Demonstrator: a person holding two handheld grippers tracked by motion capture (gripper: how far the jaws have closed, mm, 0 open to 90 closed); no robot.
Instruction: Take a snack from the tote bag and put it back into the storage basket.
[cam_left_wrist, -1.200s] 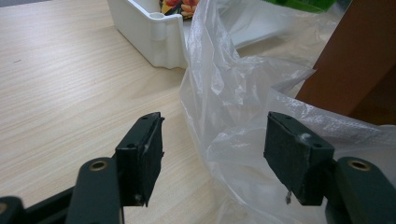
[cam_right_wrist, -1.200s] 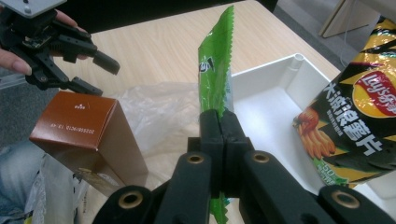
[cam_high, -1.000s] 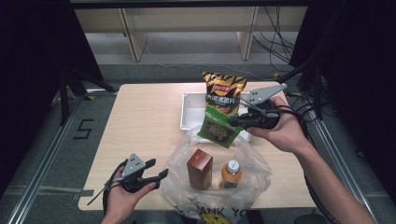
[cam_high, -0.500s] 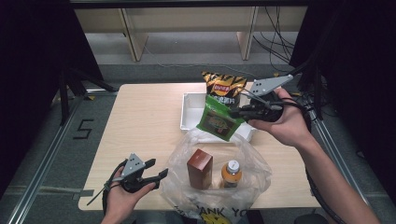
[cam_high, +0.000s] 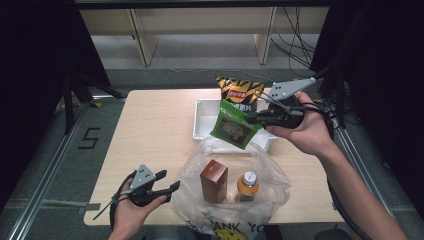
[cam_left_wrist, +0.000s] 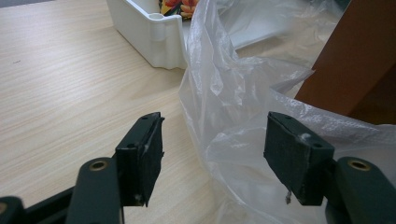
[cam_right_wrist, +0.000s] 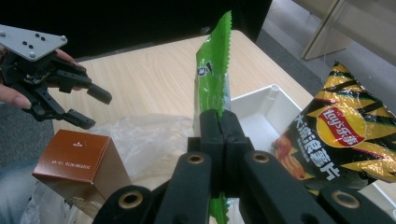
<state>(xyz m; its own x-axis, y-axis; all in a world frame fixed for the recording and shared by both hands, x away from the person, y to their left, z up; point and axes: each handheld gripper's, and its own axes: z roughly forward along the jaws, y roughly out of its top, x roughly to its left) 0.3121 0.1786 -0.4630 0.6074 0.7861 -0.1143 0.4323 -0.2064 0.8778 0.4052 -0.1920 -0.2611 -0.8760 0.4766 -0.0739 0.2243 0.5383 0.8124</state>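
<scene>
Green snack packet (cam_high: 233, 128): clamped in our right gripper (cam_high: 254, 118), centre-right of frame above the plastic bag (cam_high: 270, 185). Left gripper (cam_high: 170, 184), jaws apart, should hold the bag's mouth wide before we lower it.

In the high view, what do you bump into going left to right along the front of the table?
Left tongs → brown box → orange bottle, the last two inside the clear plastic bag.
</scene>
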